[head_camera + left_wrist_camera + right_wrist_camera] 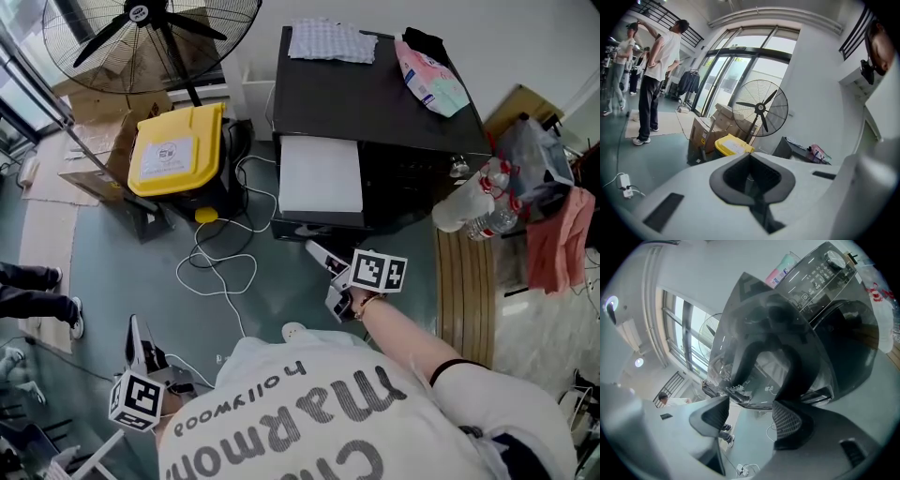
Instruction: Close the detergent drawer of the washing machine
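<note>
The dark washing machine (394,112) stands at the far side of the room. A white drawer (321,175) sticks out of its front on the left, so it is open. The right gripper (323,277) is on the near side of the drawer and points at it. Its jaws are spread apart with nothing between them, and they do not touch the drawer. The left gripper (136,333) is low at the near left, well apart from the machine, over the floor (122,272). Its jaws are pressed together and hold nothing. A yellow bin (176,150) and a big fan (141,28) are at the far left. A white cable (220,267) lies on the floor.
</note>
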Action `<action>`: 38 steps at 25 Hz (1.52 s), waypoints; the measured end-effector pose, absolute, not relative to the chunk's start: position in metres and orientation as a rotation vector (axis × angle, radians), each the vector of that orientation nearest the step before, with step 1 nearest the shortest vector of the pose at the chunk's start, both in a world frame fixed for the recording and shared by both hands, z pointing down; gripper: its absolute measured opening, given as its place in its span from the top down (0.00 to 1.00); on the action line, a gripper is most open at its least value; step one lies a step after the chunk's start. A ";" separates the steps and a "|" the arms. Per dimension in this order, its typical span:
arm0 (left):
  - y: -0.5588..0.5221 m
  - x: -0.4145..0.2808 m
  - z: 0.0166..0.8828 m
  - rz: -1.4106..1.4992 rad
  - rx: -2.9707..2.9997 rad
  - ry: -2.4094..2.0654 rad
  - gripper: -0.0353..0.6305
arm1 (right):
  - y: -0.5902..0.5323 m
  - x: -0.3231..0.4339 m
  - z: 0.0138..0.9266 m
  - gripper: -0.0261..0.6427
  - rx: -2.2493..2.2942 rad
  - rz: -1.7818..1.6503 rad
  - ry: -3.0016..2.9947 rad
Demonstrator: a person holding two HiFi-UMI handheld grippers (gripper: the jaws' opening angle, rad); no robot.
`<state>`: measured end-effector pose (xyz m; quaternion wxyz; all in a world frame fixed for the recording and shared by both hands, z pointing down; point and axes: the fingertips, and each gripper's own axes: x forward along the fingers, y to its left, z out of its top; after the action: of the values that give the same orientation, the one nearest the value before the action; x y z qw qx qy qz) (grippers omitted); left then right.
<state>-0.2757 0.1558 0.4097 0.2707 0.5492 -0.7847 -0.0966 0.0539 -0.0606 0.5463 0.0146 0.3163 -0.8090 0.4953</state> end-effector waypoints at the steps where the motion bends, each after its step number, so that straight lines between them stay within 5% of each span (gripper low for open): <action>1: 0.156 -0.276 0.411 -0.262 1.472 -2.115 0.94 | -0.061 0.053 0.547 0.53 0.981 1.541 -2.517; 38: 0.082 -0.309 0.423 -0.250 1.556 -2.020 0.94 | -0.079 0.051 0.547 0.53 1.139 1.580 -2.426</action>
<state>-0.3090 0.0825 0.4231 0.2857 0.5819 -0.7557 -0.0934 0.0514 -0.0794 0.5468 0.0151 0.3661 -0.7797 0.5077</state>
